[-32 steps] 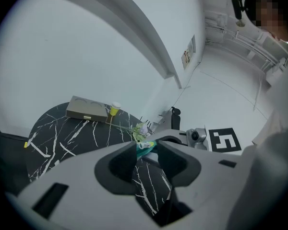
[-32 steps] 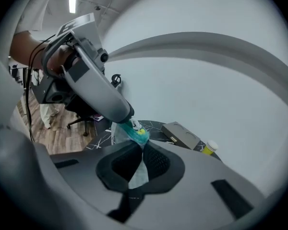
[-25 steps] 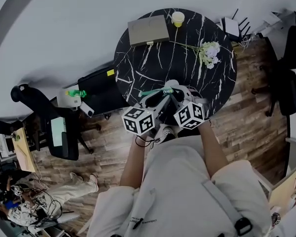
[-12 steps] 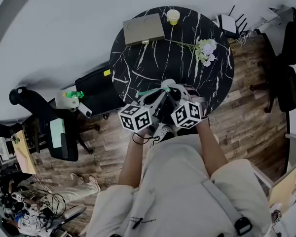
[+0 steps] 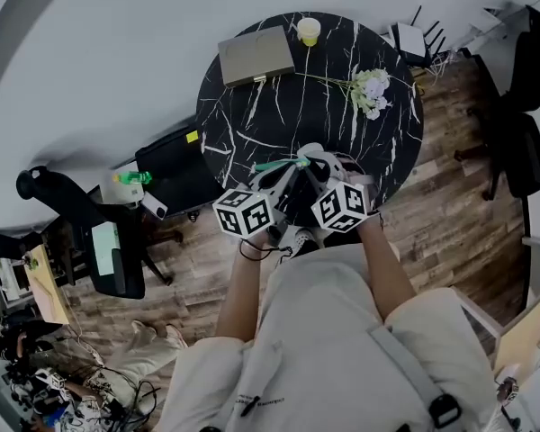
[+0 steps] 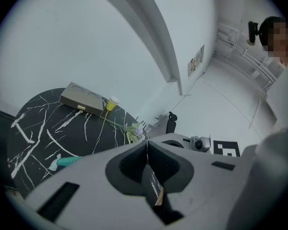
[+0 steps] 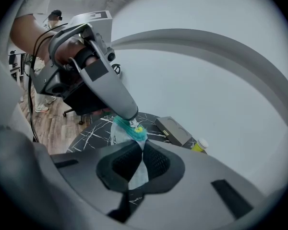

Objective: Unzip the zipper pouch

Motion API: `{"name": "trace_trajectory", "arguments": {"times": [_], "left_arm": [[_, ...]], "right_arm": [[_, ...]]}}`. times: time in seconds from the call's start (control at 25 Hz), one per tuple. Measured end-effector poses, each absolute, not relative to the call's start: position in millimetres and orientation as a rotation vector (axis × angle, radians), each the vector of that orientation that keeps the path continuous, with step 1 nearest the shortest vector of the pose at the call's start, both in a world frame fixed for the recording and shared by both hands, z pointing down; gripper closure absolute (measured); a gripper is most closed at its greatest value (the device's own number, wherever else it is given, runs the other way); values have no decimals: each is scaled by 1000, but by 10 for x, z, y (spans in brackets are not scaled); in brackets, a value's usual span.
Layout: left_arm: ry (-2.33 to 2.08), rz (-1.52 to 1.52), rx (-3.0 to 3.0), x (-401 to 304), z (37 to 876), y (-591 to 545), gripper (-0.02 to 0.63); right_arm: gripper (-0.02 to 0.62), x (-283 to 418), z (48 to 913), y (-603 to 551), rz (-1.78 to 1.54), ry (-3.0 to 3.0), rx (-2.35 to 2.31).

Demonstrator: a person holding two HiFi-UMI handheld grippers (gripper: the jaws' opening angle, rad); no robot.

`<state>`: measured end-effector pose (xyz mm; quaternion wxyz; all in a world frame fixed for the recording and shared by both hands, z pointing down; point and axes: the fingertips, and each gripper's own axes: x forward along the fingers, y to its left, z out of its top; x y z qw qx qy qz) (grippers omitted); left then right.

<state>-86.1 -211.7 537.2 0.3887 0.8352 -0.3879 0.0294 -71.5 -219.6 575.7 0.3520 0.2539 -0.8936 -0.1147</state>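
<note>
Seen from above: a person in a pale top (image 5: pixel 342 331) reaches fwd, one gripper per hand, over the near edge of a round black marble table (image 5: pixel 279 106). Both tips converge on one spot, likely b/c the job needs two holds: one to anchor, one to pull.

Nearer the right hand, the right gripper (image 7: pixel 143 146) has its tongs clamped together on the pale body of the zipper pouch (image 7: pixel 138 174), just below the teal zipper (image 7: pixel 125 126). This looks like the anchor hold, keeping the pouch up and taut so the slider can travel.

The left gripper (image 6: pixel 147 145) has its tongs closing to a thin seam, pads meeting. In the right gripper view its tip sits right on the small zipper pull (image 7: pixel 134 125) on the teal strip, so it appears pinched on the pull. Its own view shows nothing bulky btwn the pads, which fits a thin tab. Can't tell how far the zipper is open; the pull stroke prob. comes next.

The pouch hangs btwn the two grippers at the person's side of the table and appears lifted off the top.

Farther back, well apart from the work: pale flowers (image 5: pixel 369 91), a flat grey box (image 5: pixel 256 55), and a yellow cup (image 5: pixel 309 30) at the far rim.
</note>
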Motion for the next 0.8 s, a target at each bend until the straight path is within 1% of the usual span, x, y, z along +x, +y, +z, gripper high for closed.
{"name": "trace_trajectory", "arguments": {"times": [0.36, 0.44, 0.48, 0.68, 0.76, 0.8], "left_arm": [[-980, 75, 2138, -875, 5351, -2152, 581], [-974, 83, 2152, -864, 5312, -2162, 581], [-975, 88, 2160, -868, 5295, -2167, 581], [-969, 116, 2179, -923, 5263, -2142, 581], [-963, 130, 2179, -946, 5282, -2110, 581], [-960, 134, 2179, -955, 5291, -2096, 581]], "right_arm": [[583, -704, 5749, -2141, -276, -2340, 618], [574, -706, 5760, -2120, -252, -2358, 590], [555, -711, 5767, -2102, -244, -2366, 573], [412, -789, 5659, -1965, -178, -2489, 489], [386, -850, 5575, -1924, -131, -2548, 459], [383, -881, 5544, -1913, -103, -2571, 449]]}}
